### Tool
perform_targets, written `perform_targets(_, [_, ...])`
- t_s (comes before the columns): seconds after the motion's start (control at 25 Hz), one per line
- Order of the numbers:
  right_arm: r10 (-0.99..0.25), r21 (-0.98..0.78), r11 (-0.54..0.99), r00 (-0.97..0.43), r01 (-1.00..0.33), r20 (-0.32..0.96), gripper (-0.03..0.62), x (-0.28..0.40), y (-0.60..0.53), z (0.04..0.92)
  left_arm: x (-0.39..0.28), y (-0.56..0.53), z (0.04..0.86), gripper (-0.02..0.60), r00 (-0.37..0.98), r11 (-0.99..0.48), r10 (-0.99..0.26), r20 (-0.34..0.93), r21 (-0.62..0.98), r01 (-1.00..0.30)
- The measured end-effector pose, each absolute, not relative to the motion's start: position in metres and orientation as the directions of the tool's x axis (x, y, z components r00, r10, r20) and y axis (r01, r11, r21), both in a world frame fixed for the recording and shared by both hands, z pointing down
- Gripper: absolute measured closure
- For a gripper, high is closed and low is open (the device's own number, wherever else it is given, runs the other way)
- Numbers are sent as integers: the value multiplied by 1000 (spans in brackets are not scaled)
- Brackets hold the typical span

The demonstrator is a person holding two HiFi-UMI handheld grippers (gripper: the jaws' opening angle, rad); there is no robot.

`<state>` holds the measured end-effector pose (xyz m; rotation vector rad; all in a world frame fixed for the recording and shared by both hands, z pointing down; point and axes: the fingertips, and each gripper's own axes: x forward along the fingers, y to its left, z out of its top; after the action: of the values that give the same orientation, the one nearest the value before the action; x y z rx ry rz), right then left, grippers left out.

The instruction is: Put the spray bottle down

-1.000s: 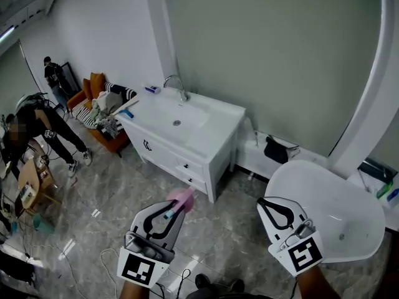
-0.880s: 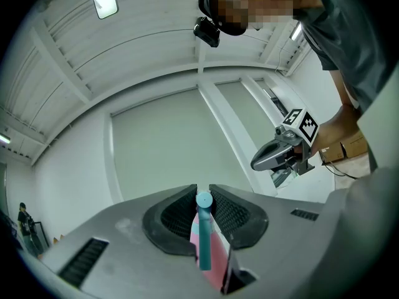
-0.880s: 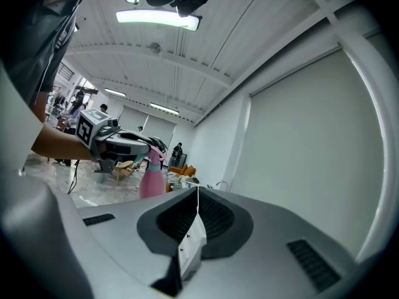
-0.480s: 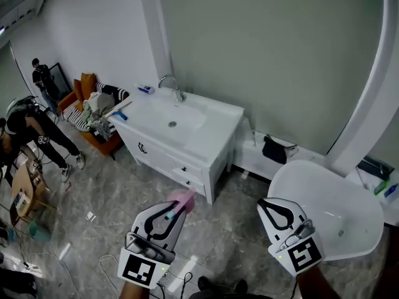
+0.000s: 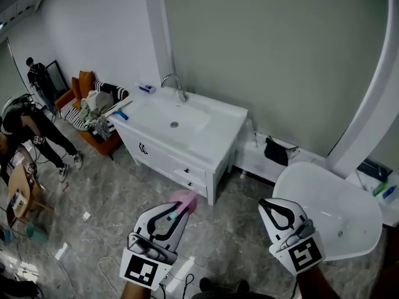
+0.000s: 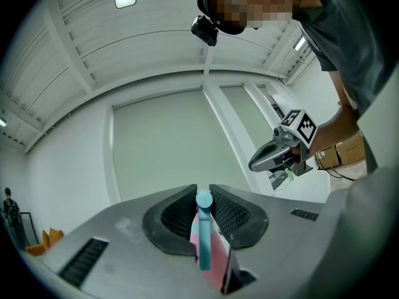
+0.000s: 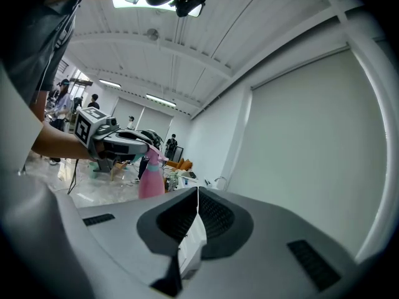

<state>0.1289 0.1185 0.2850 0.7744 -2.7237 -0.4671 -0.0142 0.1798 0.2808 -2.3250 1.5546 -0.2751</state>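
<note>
Spray bottle (image 5: 185, 198), likely light, slick plastic, hangs pinched by its head in the left gripper (image 5: 174, 208), while the right gripper (image 5: 269, 204) alongside is pressed together, empty.

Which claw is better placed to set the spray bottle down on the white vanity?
Left. The left claw is shut on the pink spray bottle and sits on the white vanity's side. The right claw is shut and empty, on the bathtub side.
</note>
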Motion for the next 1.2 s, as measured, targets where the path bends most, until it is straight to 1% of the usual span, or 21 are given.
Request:
perform_targets(0.12, [-552, 409, 798, -809, -442, 202, 585, 121, 124, 287, -22, 187, 283, 523, 414, -375, -910, 8, -443, -815])
perform_targets(0.16, [-554, 416, 796, -805, -439, 211, 585, 117, 124, 285, -27, 188, 282, 522, 416, -379, -909, 16, -442, -813])
perform_targets(0.2, [-558, 423, 794, -799, -436, 223, 583, 112, 124, 283, -34, 189, 280, 523, 407, -378, -913, 18, -412, -829])
perform_targets(0.28, [-559, 421, 797, -793, -434, 241, 583, 97, 123, 284, -54, 191, 279, 523, 363, -352, -932, 12, -279, -893])
perform_targets(0.32, [-555, 403, 802, -799, -441, 230, 585, 88, 124, 287, -62, 192, 281, 522, 347, -340, -938, 11, -236, -911])
perform_targets(0.44, [-549, 355, 809, -818, -469, 171, 585, 81, 116, 291, -61, 182, 292, 523, 364, -348, -931, -2, -285, -893])
perform_targets(0.6, [-552, 352, 810, -813, -469, 187, 583, 82, 103, 298, -62, 170, 301, 522, 361, -353, -932, 20, -269, -896])
perform_targets(0.76, [-534, 308, 827, -830, -471, 163, 583, 83, 73, 308, -55, 143, 301, 522, 367, -339, -930, -21, -334, -879])
perform_targets(0.88, [-517, 316, 835, -838, -450, 173, 585, 88, 52, 309, -49, 125, 301, 522, 341, -320, -940, -17, -309, -896])
perform_targets(1.0, [-493, 319, 848, -852, -424, 177, 585, 89, 32, 305, -46, 113, 298, 523, 311, -296, -951, 6, -318, -901])
perform_targets(1.2, [-459, 313, 865, -871, -393, 175, 583, 96, -4, 300, -35, 80, 289, 523, 277, -259, -961, -13, -312, -914])
